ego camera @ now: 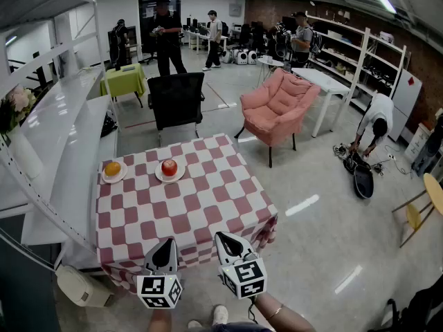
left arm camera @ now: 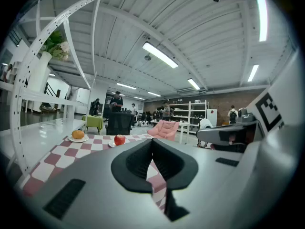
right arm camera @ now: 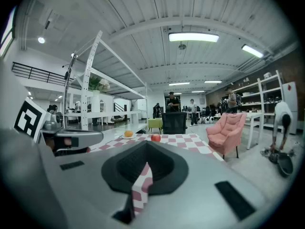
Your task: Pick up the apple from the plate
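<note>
Far left: white shelving [ego camera: 66,151] alongside checkered table [ego camera: 201,213]. Leftmost on table's far side: orange [ego camera: 112,169] on own plate [ego camera: 114,180], not the target. Next right, clear of it: apple [ego camera: 169,167], red, seated mid white plate [ego camera: 170,180], untouched. Roundish, no long axis to line up with; any approach angle judged fine.

Low in head view, at table's near edge: left gripper [ego camera: 166,246], jaws closed tip to tip, nothing between. Same in left gripper view [left arm camera: 152,144]: pads together, only cloth showing below. Apple [left arm camera: 119,140] there left of jaw line, far across cloth; orange [left arm camera: 78,134] further left.

Next right: right gripper [ego camera: 228,242], also pinched closed, empty. In right gripper view [right arm camera: 146,144] tips meeting, apple [right arm camera: 156,138] almost dead ahead, a touch right of centre, orange [right arm camera: 128,134] left of it.

Key relation: apple ahead of both grippers, across nearly whole table depth. By position in head view, left gripper more directly in line and slightly nearer. Right gripper offset rightward but aimed closer at it. Either usable, as a judgement.

Needed next: jaws wide first, then forward over cloth and slightly down, closing on apple's sides above plate rim. Likely risks: nudging plate, rolling apple off.

Beyond table: black chair [ego camera: 176,99]; pink armchair [ego camera: 280,106] to right; people in background.
</note>
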Action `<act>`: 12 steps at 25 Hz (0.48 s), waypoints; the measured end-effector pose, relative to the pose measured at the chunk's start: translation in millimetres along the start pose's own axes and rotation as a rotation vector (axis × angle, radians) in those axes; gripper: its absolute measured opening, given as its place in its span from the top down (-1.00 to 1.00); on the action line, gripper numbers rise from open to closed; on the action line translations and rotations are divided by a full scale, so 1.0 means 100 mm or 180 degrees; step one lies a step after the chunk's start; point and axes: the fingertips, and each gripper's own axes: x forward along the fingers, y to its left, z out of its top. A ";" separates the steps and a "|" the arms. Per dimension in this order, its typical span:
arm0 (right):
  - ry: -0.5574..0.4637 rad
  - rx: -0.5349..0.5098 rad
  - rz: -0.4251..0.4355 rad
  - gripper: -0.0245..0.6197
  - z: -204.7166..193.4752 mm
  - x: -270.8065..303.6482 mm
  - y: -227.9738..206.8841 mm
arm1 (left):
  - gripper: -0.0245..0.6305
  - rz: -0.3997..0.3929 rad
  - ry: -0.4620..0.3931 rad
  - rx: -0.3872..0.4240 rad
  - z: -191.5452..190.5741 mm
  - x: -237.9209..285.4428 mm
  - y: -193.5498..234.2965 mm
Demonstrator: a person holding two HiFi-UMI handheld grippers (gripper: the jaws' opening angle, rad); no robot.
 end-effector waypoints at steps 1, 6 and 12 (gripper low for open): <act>0.0007 -0.0003 0.0003 0.90 0.00 0.00 -0.01 | 0.87 0.0007 -0.0001 0.0001 0.01 0.01 0.00; 0.0008 0.0057 -0.0032 0.90 -0.02 0.03 -0.08 | 0.87 0.0037 0.0003 -0.0006 0.01 0.05 -0.01; 0.0007 0.0111 -0.0069 0.90 -0.05 0.03 -0.16 | 0.87 0.0051 -0.0010 0.0012 0.00 0.07 -0.05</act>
